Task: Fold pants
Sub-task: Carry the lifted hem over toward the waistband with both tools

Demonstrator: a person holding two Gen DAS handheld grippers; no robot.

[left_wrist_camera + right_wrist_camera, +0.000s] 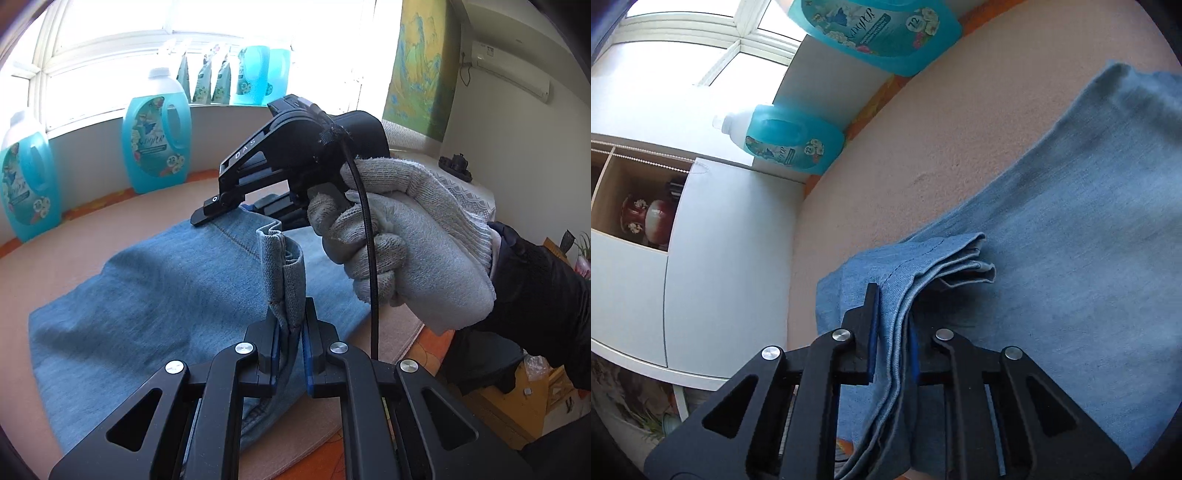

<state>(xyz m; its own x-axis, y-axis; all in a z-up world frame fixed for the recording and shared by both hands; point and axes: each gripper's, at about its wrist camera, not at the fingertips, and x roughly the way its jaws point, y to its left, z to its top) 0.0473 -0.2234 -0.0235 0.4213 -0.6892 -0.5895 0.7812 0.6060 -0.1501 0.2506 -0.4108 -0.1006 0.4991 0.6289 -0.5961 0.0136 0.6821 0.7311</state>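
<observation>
A pale pink, faintly textured worktop fills the middle of both views. On it lie light blue denim pants, soft and matte, their long axis running from lower left to upper right in the left wrist view. In the lower centre of that view, the black left gripper clenches a raised, stitched fold of denim between its fingers. At the bottom of the right wrist view, the black right gripper is clamped on a layered hem. A knitted white glove holds that gripper's handle at right.
</observation>
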